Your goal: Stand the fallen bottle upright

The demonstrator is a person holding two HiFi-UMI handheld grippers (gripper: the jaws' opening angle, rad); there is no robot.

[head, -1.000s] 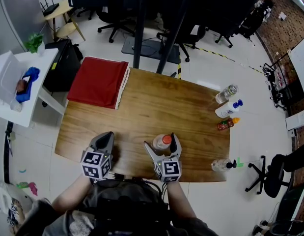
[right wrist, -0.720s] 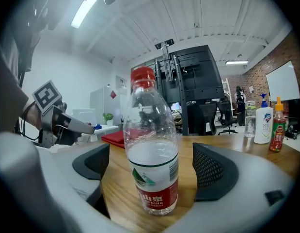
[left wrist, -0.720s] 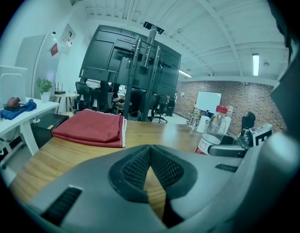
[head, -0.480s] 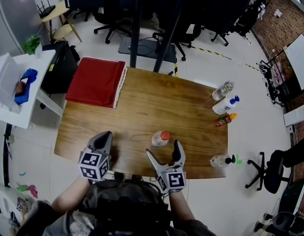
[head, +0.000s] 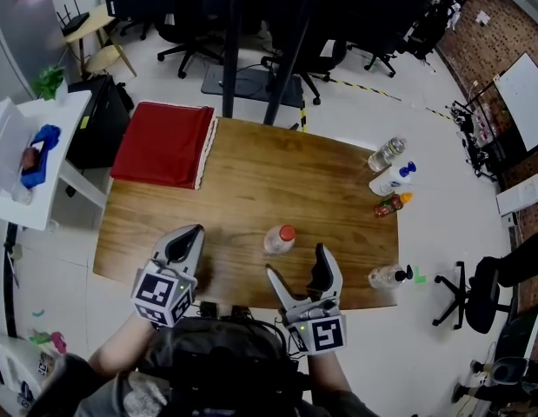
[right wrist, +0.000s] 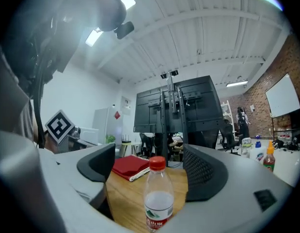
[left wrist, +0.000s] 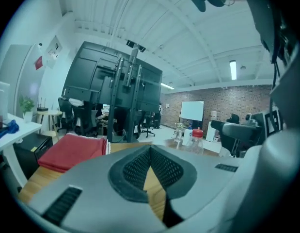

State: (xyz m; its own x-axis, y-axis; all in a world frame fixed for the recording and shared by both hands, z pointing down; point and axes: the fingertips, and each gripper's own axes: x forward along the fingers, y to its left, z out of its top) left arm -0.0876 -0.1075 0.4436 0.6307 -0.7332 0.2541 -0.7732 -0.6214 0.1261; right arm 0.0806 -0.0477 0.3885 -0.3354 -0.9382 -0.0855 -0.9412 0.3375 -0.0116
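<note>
Your bottle stands upright by the near edge of the bench, and the right tongs, which straddled it a second ago, have drawn back empty, apart but closing, while the left tongs hang pressed together at its left, so any forward nudge could topple it again.

Head view: high overhead, steeply down on the whole table. Left gripper view: low at the near edge, roughly level, across the tabletop. Right gripper view: same edge, level, close behind the upright bottle. Shared by all three: bottle, red cloth, tabletop
</note>
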